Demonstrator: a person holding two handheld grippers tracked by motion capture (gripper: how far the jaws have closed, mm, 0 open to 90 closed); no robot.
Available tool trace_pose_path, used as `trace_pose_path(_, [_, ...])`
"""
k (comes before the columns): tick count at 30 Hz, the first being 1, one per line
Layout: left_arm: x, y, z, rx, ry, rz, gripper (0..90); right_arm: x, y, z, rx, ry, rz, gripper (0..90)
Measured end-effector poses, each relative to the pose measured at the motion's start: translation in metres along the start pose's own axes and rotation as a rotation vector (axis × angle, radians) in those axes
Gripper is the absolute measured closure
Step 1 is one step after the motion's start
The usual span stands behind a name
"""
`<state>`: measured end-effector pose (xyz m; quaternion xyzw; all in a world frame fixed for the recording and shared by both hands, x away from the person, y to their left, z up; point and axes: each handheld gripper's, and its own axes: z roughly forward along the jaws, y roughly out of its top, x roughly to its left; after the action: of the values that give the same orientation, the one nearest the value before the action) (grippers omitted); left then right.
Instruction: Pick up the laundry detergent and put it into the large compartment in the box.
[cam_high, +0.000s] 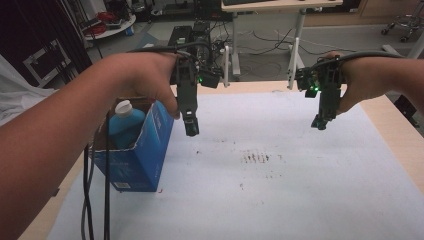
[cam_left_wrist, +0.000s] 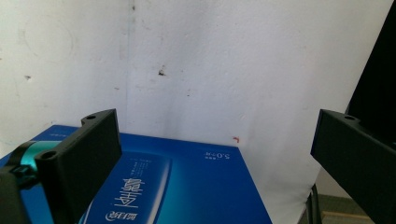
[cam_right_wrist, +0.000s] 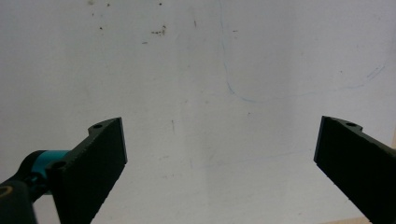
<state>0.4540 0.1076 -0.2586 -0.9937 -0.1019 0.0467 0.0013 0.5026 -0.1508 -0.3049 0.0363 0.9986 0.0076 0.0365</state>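
Hovering the left gripper (cam_high: 191, 127) just beside the upper right edge of the blue carton (cam_high: 145, 150), with its fingers (cam_left_wrist: 88, 158) spread wide and gripping nothing. Holding the right gripper (cam_high: 320, 122) well apart over the white sheet (cam_high: 280, 190), with its fingers (cam_right_wrist: 93, 163) likewise spread and empty.

Locating the work item: standing the carton on the sheet at the left side of the desk (cam_high: 395, 115), top open, with a blue bottle (cam_high: 125, 125) and its white cap (cam_high: 123, 107) rising inside it. Viewing the printed carton face directly below the left fingers in the left gripper view.

Anticipating the following faults:

- Tipping the carton: lowering a finger onto the thin cardboard wall instead of straddling it, and so pushing the carton over towards the near desk edge.
- Crushing the wall: closing on a single cardboard panel with excess force, and so buckling it.
- Missing the bottle: reaching inward at an angle, striking the cap and knocking the bottle against the carton wall.
- Snagging: trailing the black cables (cam_high: 95, 200) close beside the carton's left side, and so risking dragging it during any sideways move.
- Leaving the carton unsupported: working with the right gripper well away, and so having nothing bracing the far side.
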Motion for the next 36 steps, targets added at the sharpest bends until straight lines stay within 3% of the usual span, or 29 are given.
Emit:
trace_pose_path(9, [0.002,0.000,-0.013,-0.012,0.008,-0.001,1.8,-0.003,-0.003,0.001,-0.001,0.007,0.006,1.5])
trace_pose_path(25, [-0.002,0.002,-0.012,-0.011,-0.004,0.027,1.8,-0.002,0.001,0.003,0.002,0.010,-0.008,1.5])
trace_pose_path(36, [-0.001,0.003,-0.011,-0.007,-0.006,0.025,1.8,-0.002,0.001,0.004,0.002,0.014,-0.001,1.5])
